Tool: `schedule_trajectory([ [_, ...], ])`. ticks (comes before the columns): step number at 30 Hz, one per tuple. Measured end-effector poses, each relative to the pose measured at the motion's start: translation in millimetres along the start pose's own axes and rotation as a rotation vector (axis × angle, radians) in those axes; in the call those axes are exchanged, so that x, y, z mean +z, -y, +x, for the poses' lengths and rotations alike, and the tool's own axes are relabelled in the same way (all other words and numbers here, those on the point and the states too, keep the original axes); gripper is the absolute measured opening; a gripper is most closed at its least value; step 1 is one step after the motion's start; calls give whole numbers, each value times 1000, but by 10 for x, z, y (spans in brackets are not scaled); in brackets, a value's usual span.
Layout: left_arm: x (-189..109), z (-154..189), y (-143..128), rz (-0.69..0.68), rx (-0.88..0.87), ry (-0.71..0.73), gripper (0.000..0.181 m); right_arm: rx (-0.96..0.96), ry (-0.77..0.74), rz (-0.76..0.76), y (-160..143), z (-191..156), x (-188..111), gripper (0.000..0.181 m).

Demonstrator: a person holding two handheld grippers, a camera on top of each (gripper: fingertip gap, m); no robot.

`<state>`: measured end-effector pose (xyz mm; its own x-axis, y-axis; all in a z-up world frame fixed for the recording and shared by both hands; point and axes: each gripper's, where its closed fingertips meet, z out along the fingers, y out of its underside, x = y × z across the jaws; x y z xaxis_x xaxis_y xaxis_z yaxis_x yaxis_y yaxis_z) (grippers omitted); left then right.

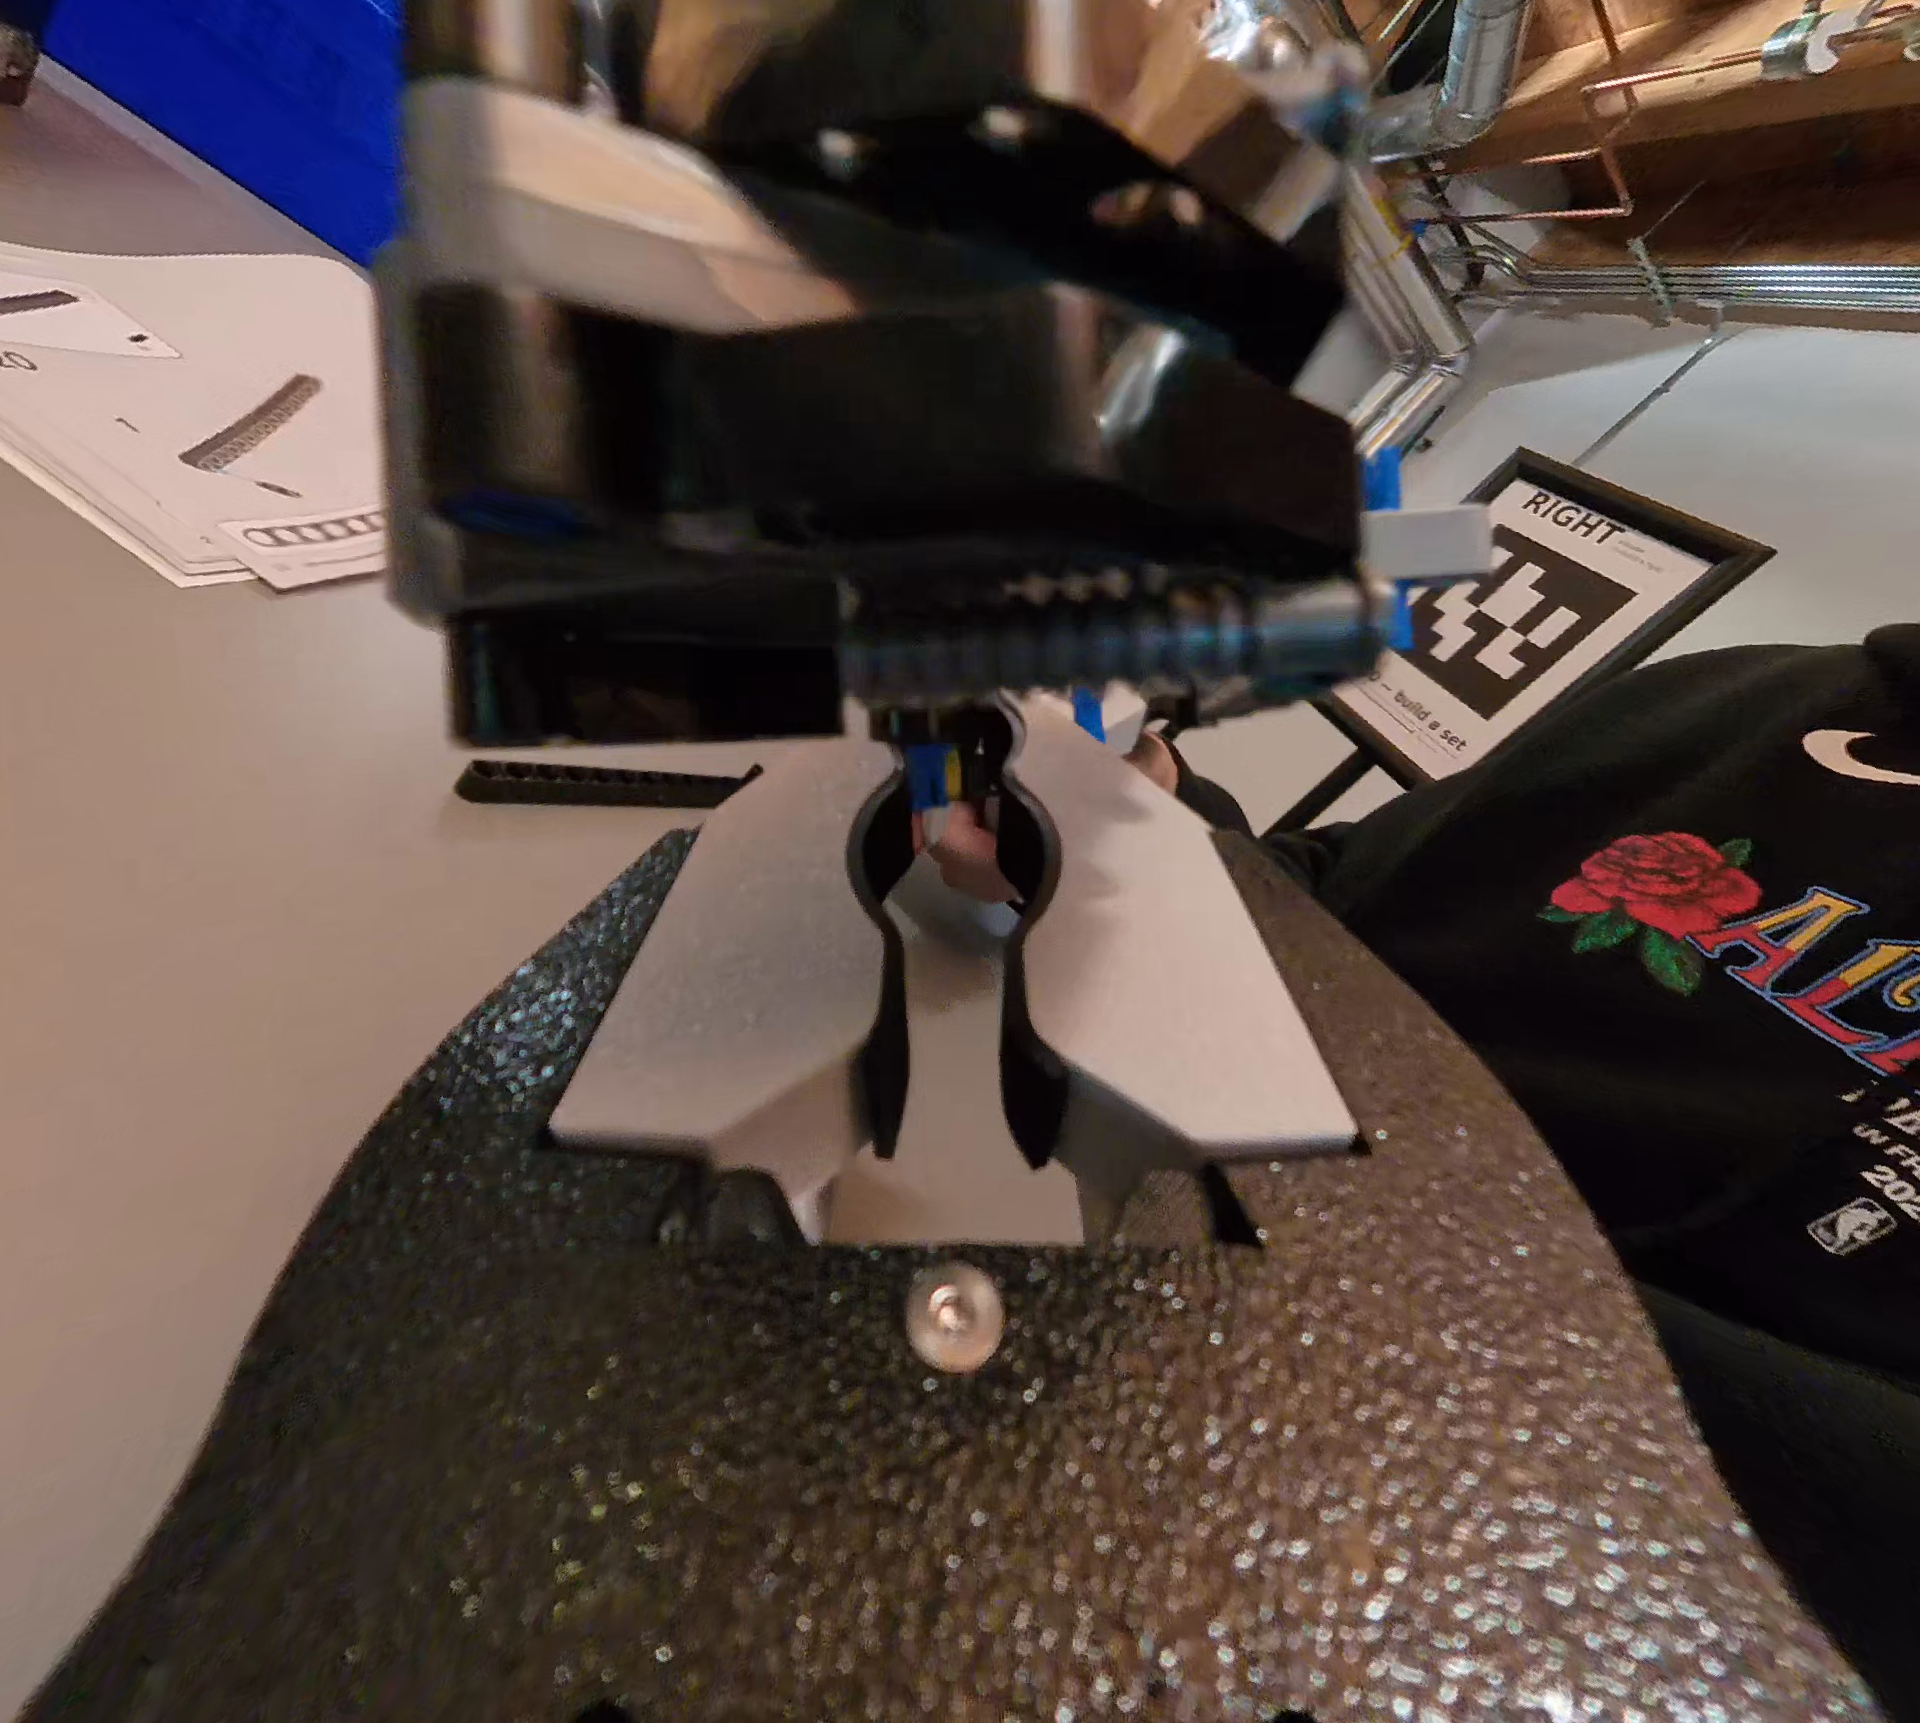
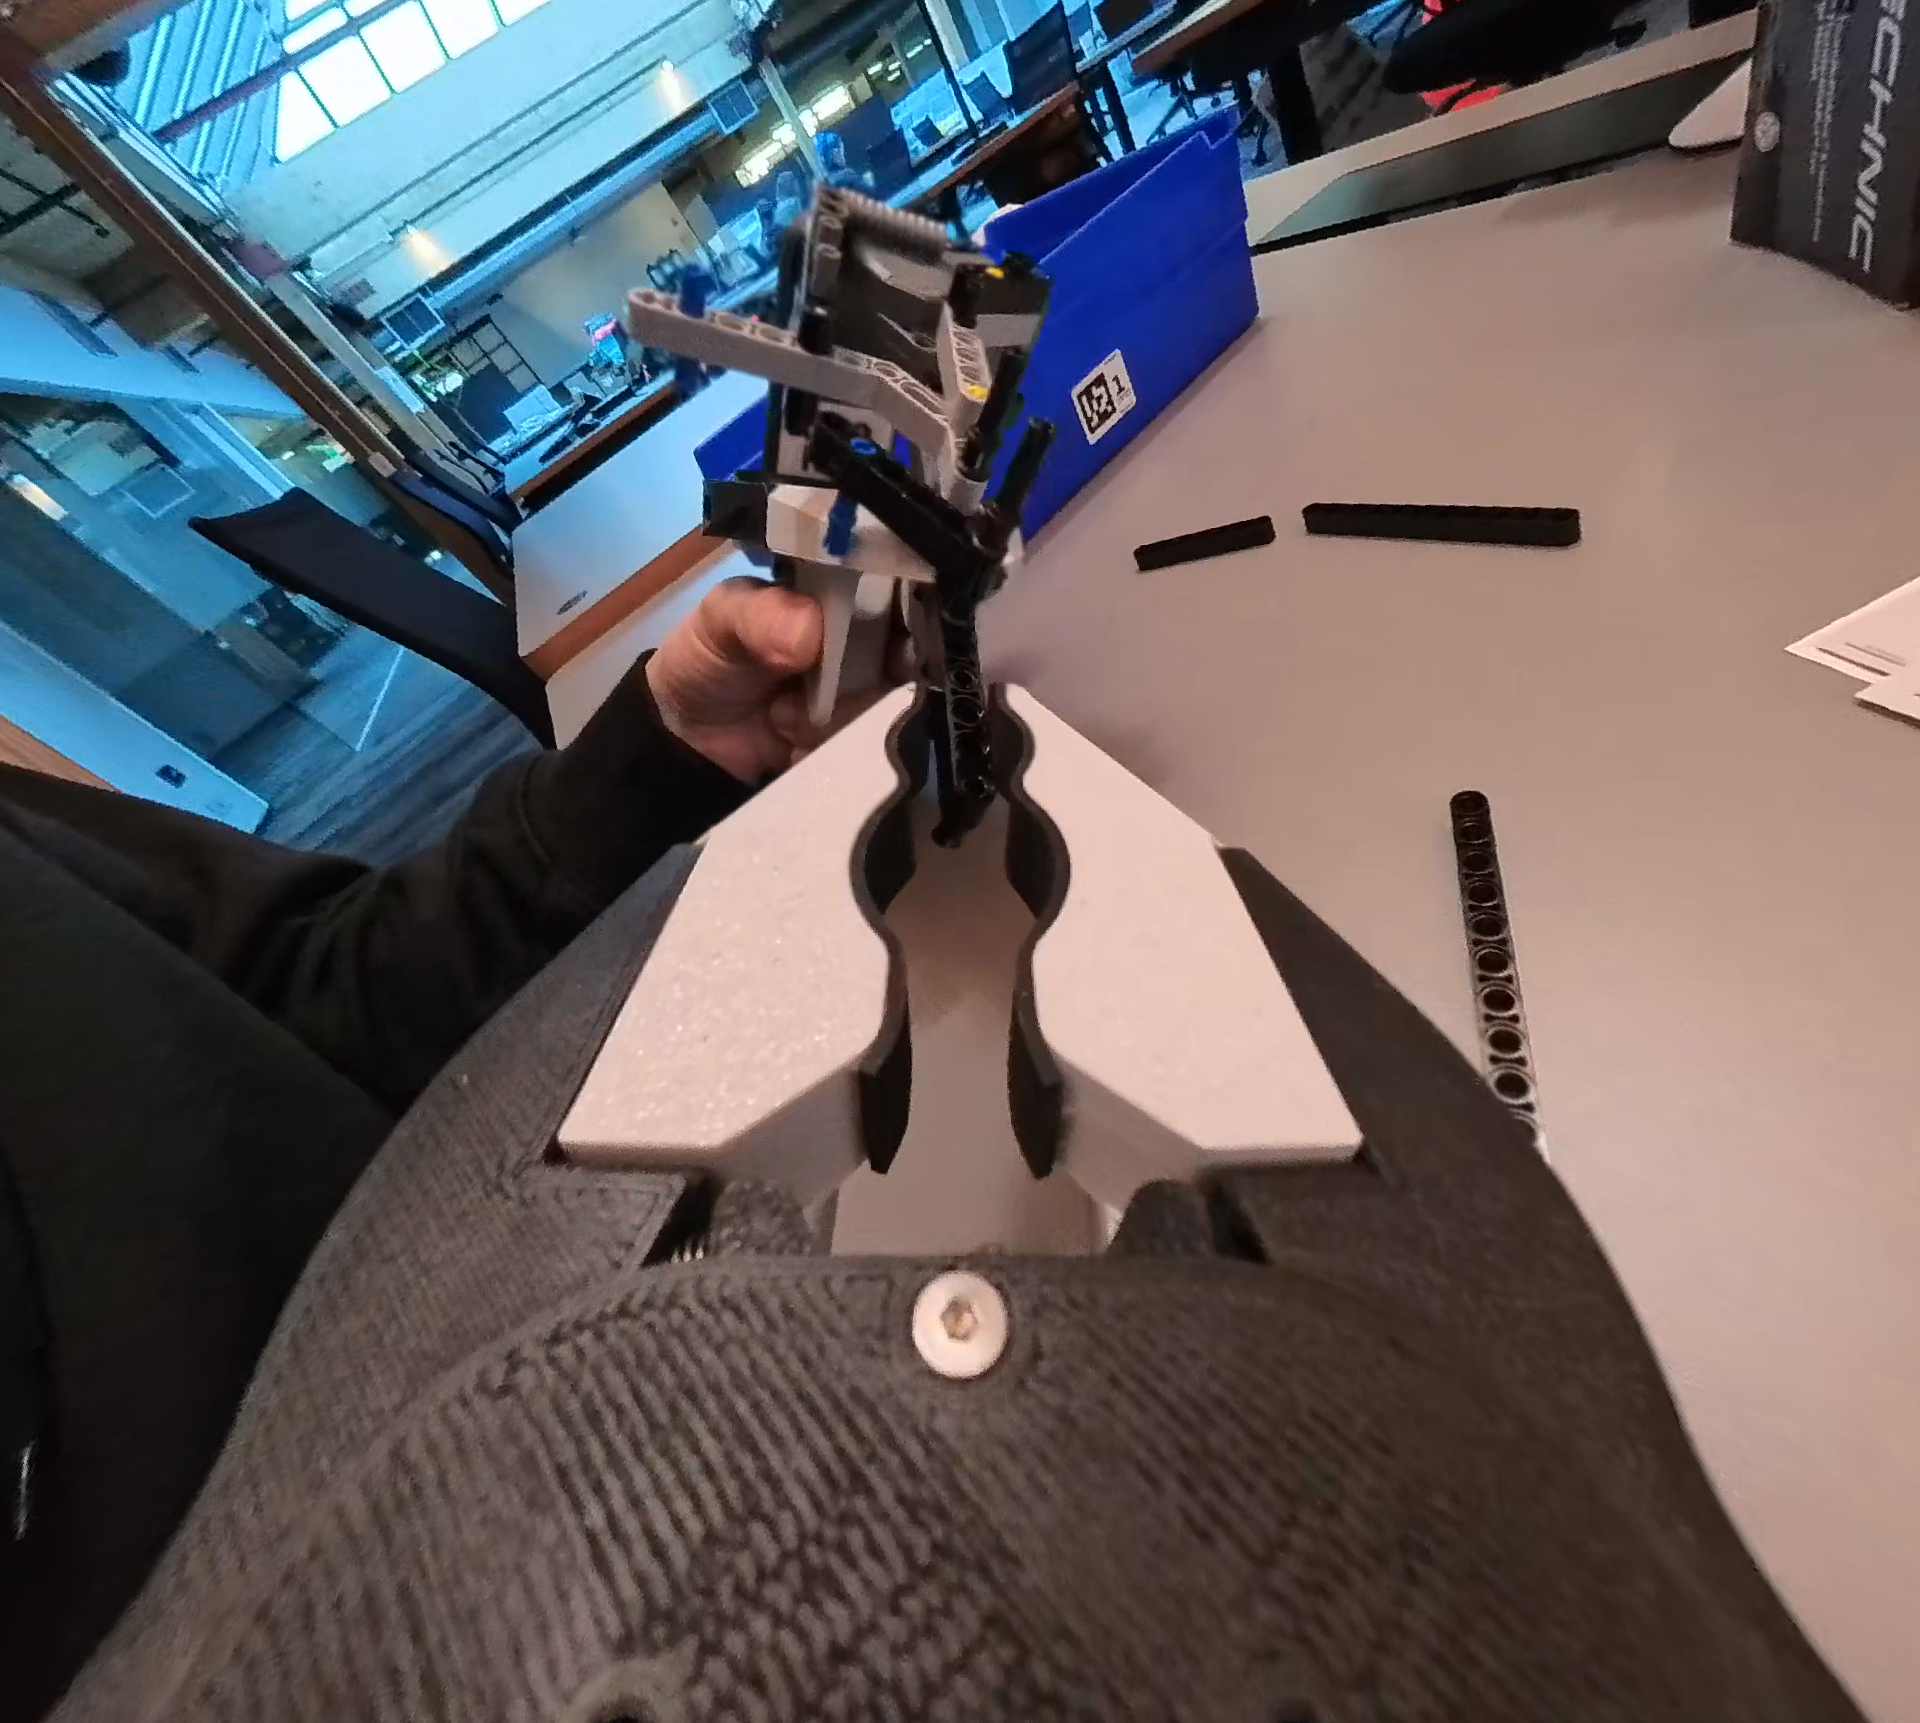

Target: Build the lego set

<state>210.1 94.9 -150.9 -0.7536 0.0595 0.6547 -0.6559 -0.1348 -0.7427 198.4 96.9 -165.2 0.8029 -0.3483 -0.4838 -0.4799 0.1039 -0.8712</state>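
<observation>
Holding the lego assembly (image 2: pixel 883 385) aloft between them — left gripper (image 1: pixel 951 800) pinched its base, right gripper (image 2: pixel 961 769) nearly closed on a black beam (image 2: pixel 961 738); off-axis push could pop joints — loose beams (image 2: pixel 1439 523) on table (image 2: pixel 1558 686)

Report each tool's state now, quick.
Left tool: shut on the grey, black and blue lego assembly.
Right tool: shut on a black holed lego beam joined to that assembly.

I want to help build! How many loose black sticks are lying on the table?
3: a short black beam and a longer black beam near the blue bin, plus a long black beam beside the right tongs. More may be hidden.
</observation>
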Motion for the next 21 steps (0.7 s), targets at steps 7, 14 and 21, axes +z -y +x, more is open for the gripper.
schedule_trajectory([
  [7,22,-3,41,39,-8,-7,8,2,-1,25,27,-33,-3,6],
  [14,-10,-146,2,-2,36,115,2,-318,-343,-280,115,624,-657,30],
  [21,-49,-180,-26,-2,-19,98,2,-313,-399,-647,-242,924,-591,47],
])
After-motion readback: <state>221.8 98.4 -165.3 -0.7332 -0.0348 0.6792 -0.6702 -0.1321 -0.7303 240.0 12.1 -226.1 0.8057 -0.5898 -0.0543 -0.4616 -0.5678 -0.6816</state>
